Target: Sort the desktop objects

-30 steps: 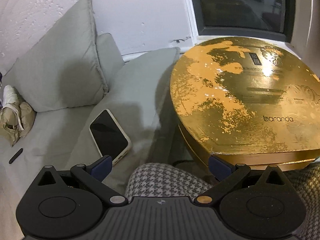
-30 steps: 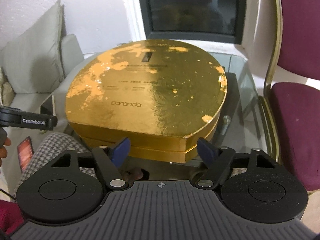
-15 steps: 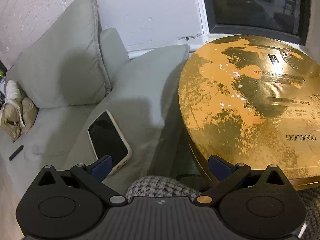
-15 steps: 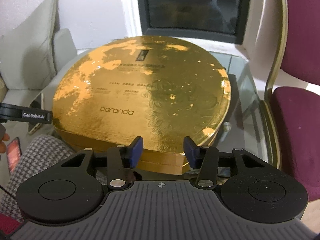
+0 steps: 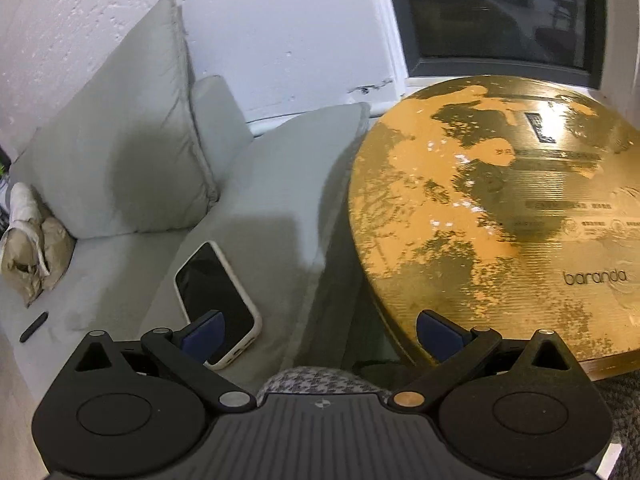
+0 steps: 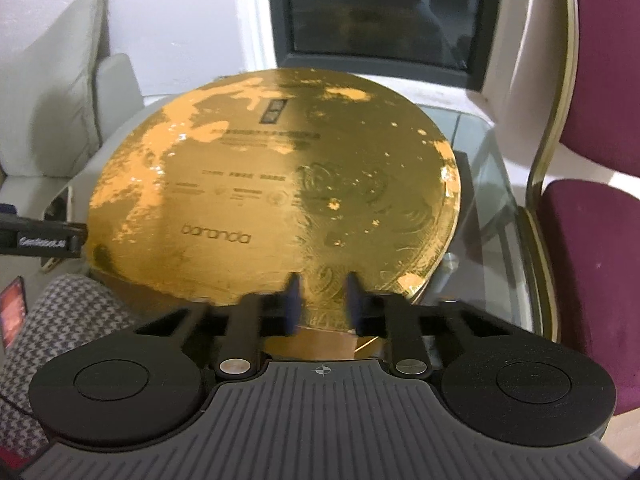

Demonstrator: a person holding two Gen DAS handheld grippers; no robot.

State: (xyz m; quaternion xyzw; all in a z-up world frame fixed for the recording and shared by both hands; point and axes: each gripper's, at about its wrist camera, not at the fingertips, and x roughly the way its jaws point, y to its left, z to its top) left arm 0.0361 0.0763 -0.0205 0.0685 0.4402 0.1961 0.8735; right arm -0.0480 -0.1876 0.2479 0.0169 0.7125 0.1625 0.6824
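**Lid grab on the gold box, right side leading**

Box (image 6: 276, 200) filled the centre of the right wrist view, sitting on the glass table (image 6: 486, 168); in the left wrist view it took the right half of the frame. Right gripper (image 6: 320, 300) sat at the near rim, bottom centre, jaws narrowed to a small gap and motion-blurred; could not tell whether they pinched the lid edge. Left gripper (image 5: 320, 330) was spread wide and empty, straddling the gap between box and sofa (image 5: 280, 208), with a phone (image 5: 218, 298) behind its left finger.

My read: seat the pads fully over the rim before lifting, and pull straight up. A lid this wide will probably tilt from a one-sided pinch, so the left should support the opposite edge.
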